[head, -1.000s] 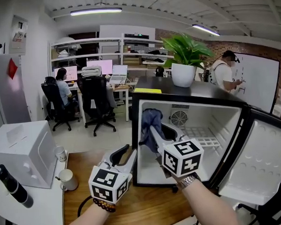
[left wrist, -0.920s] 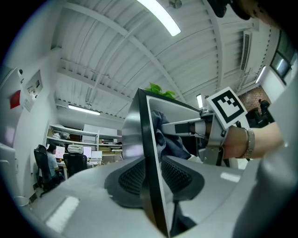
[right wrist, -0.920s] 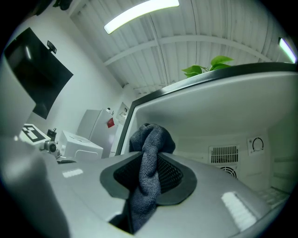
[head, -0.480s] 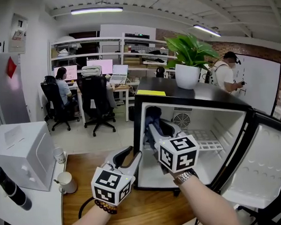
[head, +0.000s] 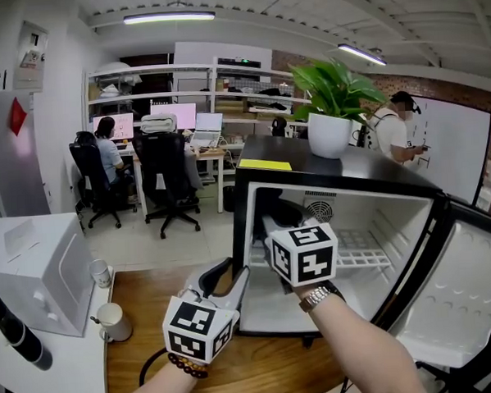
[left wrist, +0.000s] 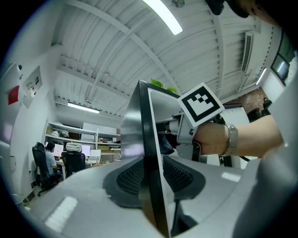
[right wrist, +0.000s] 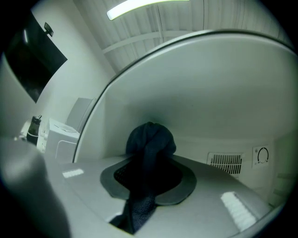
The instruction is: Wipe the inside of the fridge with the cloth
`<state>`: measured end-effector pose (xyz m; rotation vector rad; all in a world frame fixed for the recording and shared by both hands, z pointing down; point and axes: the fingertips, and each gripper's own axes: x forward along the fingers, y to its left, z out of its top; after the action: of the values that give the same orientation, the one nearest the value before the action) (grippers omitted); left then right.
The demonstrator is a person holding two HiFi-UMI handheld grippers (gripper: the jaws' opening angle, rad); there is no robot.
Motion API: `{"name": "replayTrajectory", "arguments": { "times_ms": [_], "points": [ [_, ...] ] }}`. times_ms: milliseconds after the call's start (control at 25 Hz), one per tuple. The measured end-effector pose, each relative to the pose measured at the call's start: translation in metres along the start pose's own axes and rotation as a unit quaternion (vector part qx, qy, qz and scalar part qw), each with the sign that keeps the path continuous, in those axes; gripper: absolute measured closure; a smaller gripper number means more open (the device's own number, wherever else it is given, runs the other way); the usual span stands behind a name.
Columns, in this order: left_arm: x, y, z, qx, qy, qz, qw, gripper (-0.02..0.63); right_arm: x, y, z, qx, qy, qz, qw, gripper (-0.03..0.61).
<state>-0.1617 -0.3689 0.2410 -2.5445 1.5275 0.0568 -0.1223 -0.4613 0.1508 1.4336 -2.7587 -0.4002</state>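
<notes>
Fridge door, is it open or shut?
Open. The fridge door is swung out to the right, so the fridge's white inside and its wire shelf are in plain view.

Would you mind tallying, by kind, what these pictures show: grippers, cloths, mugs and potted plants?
Grippers: 2 (left gripper, right gripper)
Cloth: 1
Mugs: 2
Potted plant: 1
Total: 6

Bright ceiling tube light [head: 169,18]; fisheye-warped edges; sharp.
</notes>
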Motion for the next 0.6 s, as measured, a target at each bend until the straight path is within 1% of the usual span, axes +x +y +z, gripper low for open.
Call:
{"name": "replayTrajectory", "arguments": {
  "times_ms": [280,600],
  "points": [
    [0.001,-0.001,0.001,0.0,-0.002,0.004,1.0,0.465,0.022,-0.016,-0.006,-0.016,0.03,-0.023,0.999,0.499],
    [0.001,-0.002,-0.001,0.001,-0.002,0.009,1.0,0.462,0.048,-0.034,-0.023,-0.037,0.07,-0.049,0.996,0.499]
  ]
}}
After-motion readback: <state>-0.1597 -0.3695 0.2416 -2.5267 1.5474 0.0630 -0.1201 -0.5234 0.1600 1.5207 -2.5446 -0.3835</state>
